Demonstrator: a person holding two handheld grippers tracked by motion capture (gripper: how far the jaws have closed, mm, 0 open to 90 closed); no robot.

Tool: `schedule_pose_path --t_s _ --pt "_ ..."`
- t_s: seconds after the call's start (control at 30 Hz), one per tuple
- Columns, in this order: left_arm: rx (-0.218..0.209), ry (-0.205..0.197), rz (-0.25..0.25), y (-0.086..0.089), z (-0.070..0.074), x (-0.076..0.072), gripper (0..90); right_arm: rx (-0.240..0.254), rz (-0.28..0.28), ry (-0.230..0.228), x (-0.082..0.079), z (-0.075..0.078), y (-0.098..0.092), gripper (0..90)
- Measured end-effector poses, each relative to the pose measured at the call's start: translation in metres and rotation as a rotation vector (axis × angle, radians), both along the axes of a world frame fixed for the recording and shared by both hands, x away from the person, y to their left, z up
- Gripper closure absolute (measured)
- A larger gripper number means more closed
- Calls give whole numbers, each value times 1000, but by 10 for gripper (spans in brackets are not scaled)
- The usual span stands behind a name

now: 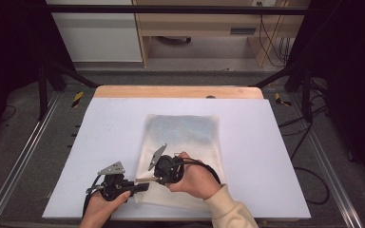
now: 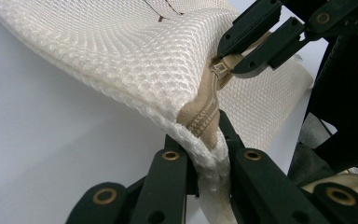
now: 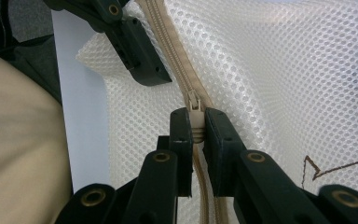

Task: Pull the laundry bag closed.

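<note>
A white mesh bag [image 1: 190, 137] with a beige zipper [image 2: 204, 116] lies flat on the pale table top [image 1: 100, 133]. Its near left corner is lifted off the surface. My left gripper [image 2: 204, 140] is shut on that corner, at the end of the zipper tape; in the high view the left gripper [image 1: 141, 186] sits at the bag's near left. My right gripper [image 3: 195, 123] is shut on the zipper pull [image 3: 195, 105], just beyond the left jaws. In the high view the right gripper [image 1: 153, 178] lies over the bag's near edge. The zipper looks closed.
A wooden strip [image 1: 171, 91] borders the table's far edge. Metal rails [image 1: 24, 156] run along both sides, with cables [image 1: 309, 180] on the floor at the right. A brown stitched mark [image 3: 335, 170] is on the mesh. A beige sleeve [image 1: 228, 211] comes in from the bottom.
</note>
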State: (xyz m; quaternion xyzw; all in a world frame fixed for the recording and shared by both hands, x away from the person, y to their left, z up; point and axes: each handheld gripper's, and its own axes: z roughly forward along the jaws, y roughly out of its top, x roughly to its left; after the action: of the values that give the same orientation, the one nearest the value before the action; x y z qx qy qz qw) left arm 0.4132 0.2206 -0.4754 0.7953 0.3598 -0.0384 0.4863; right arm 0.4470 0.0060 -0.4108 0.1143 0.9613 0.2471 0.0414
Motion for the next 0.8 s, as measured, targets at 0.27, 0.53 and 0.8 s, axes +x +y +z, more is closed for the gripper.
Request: schedule_pose_path --t_s 0.27,0.53,0.8 --pt "5 0 -3 0 0 0 851 1 -2 1 0 0 -1 820" --pt "11 -10 1 -1 0 0 851 17 -9 -6 -2 0 -2 820" --pt "13 -10 2 -1 0 -1 851 19 -13 -10 -1 -2 -2 820"
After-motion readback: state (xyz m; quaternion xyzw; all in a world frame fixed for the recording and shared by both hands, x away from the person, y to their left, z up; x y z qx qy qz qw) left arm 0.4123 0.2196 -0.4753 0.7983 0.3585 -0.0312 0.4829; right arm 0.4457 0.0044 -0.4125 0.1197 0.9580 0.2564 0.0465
